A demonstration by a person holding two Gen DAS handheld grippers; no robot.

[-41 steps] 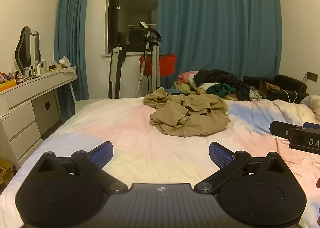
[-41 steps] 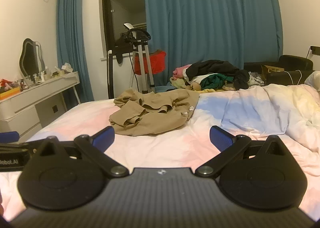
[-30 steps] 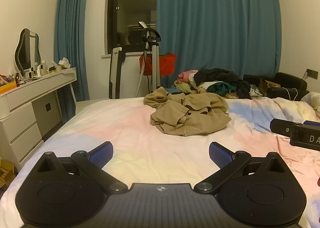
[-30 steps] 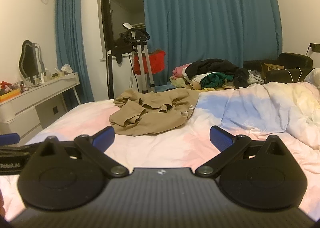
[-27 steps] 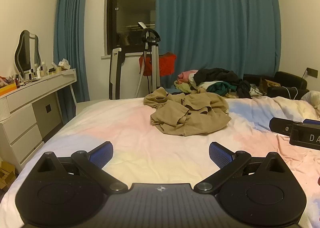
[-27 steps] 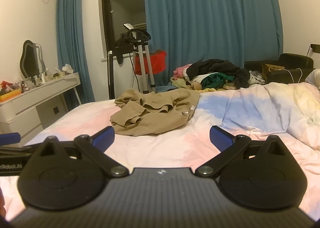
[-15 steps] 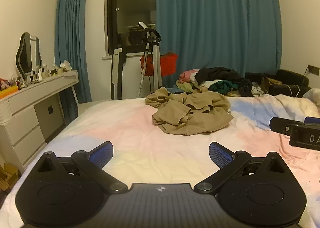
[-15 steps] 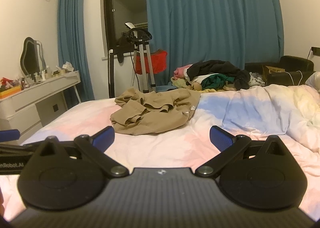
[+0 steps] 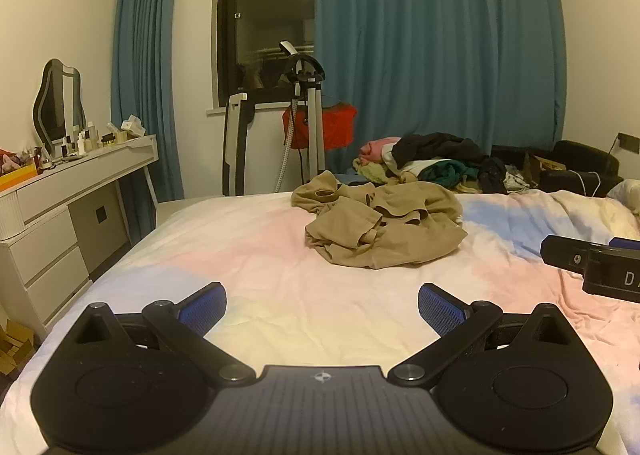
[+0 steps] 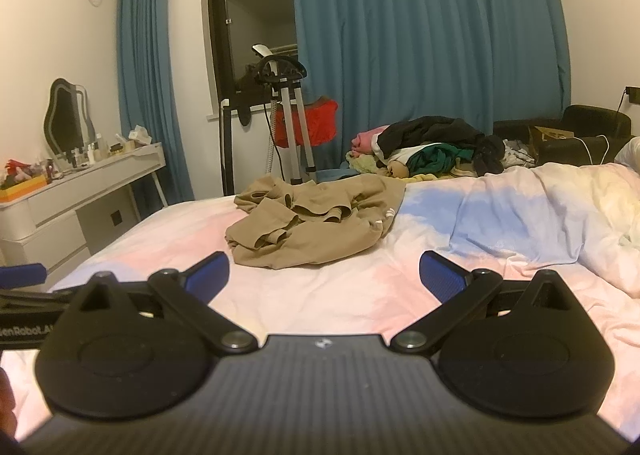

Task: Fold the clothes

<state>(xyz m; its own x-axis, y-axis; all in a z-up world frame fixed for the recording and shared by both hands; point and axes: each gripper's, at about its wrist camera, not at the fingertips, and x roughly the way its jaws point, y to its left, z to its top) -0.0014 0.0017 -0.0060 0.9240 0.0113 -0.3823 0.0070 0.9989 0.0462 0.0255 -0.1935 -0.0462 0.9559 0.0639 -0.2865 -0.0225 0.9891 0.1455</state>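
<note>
A tan garment [image 9: 384, 227] is lying crumpled on the bed [image 9: 256, 255], toward 12 o'clock from my left gripper [image 9: 322, 305] and toward 11 o'clock from my right gripper [image 10: 324, 273]. I am holding both grippers low over the bedding, well short of the cloth, jaws spread wide and gripping nothing. In the left view, the right gripper is showing at 3 o'clock.

No fold is begun, as I judge it. The garment is bunched, with sleeves and hems tucked under one another, so a blind pinch could be taking two layers at once, or catching the sheet along with the cloth. Lifting from a buried edge could be dragging the whole heap instead of opening it out. I cannot tell which edge is collar or hem from here.

The bed is wearing a soft cover in pink, blue and pale yellow, wrinkled and yielding, with a rumpled duvet [image 10: 560, 211] rising at 2 o'clock in the right view. Beyond the garment, at 1 o'clock, a pile [image 9: 432, 159] of dark, green and pink clothes is waiting. A steamer stand [image 9: 308, 123] is standing at 12 o'clock before the dark window, teal curtains [image 9: 432, 39] are hanging behind, and a white dresser [image 9: 60, 207] with a mirror is sitting at 9 o'clock.
</note>
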